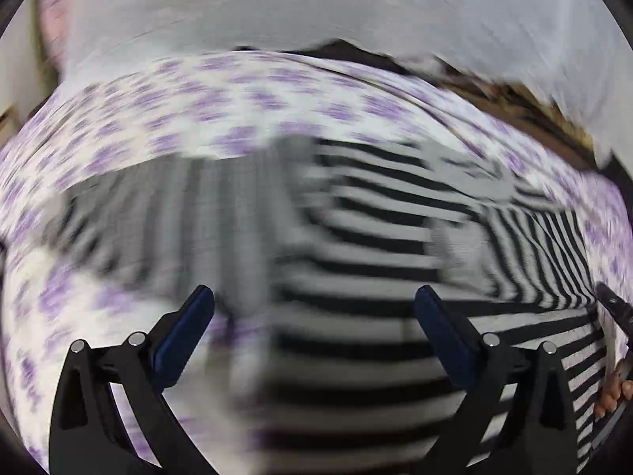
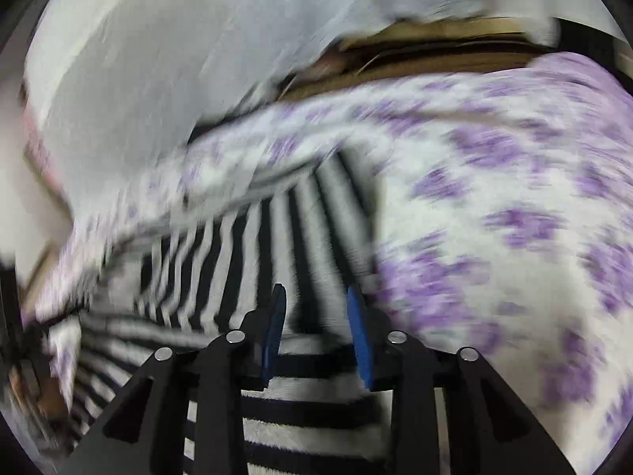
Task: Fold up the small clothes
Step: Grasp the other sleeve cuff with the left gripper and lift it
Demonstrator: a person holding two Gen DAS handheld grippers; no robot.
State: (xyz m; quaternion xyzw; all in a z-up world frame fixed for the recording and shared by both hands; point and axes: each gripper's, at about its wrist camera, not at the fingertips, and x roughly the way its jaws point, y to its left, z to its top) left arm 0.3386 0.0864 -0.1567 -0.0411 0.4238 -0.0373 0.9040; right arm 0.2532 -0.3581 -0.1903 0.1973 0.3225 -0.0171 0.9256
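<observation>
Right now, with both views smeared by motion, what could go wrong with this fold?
1. The left hand-held gripper is wide open above the striped garment; closing mid-swing, it may pinch the wrong layer or miss.
2. The right hand-held gripper looks only narrowly open over the stripes; whether it holds cloth cannot be told, so a pull might slip.
3. The garment lies on a loose floral sheet, which could get caught along with it.

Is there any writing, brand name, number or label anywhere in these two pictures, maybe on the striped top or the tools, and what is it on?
None can be read.
Striped garment: only black and white stripes, no tag or print visible.
Floral sheet: purple flower pattern, no words.
Left gripper and right gripper: plain black frames and blue pads, no visible markings.
Both views are motion-blurred, so any small lettering would be lost.
</observation>
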